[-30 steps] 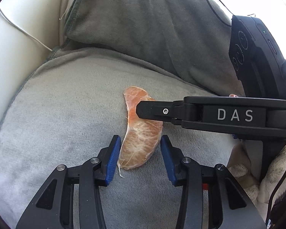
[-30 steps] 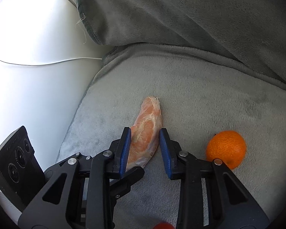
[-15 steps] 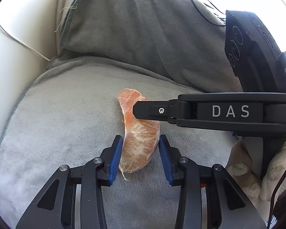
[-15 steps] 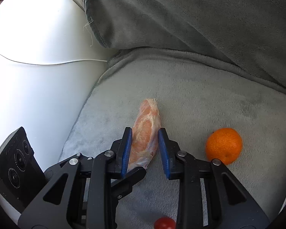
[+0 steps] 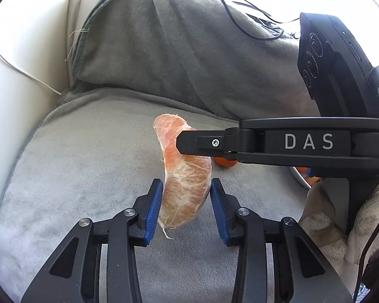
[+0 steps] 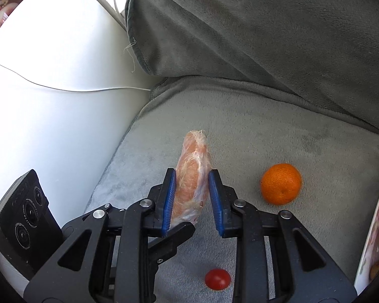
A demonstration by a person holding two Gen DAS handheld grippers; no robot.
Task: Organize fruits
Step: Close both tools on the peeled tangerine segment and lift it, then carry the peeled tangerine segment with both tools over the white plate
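A peeled orange piece [image 5: 187, 171], several segments stuck together, hangs just above the grey seat cushion [image 5: 75, 176]. My left gripper [image 5: 186, 189] is shut on its lower end, both blue pads against the flesh. In that view my right gripper's black finger [image 5: 202, 142] crosses from the right over the piece's upper half. In the right wrist view the same piece [image 6: 193, 156] stands narrow between the blue pads of my right gripper [image 6: 192, 176], which is shut on it. The left gripper's finger [image 6: 174, 232] shows just beneath. A whole mandarin [image 6: 281, 183] lies on the cushion to the right.
A small red tomato [image 6: 217, 279] lies on the cushion near the bottom. A flowered plate rim [image 6: 374, 232] with orange fruit sits at the far right. A grey back cushion [image 6: 265, 38] rises behind; a white armrest [image 6: 50, 101] with a thin cable [image 6: 88, 90] is on the left. A gloved hand [image 5: 366, 217] holds the right gripper.
Both grippers closed in on the peeled piece and rose with it off the cushion. The tomato and more of the plate have come into the right wrist view.
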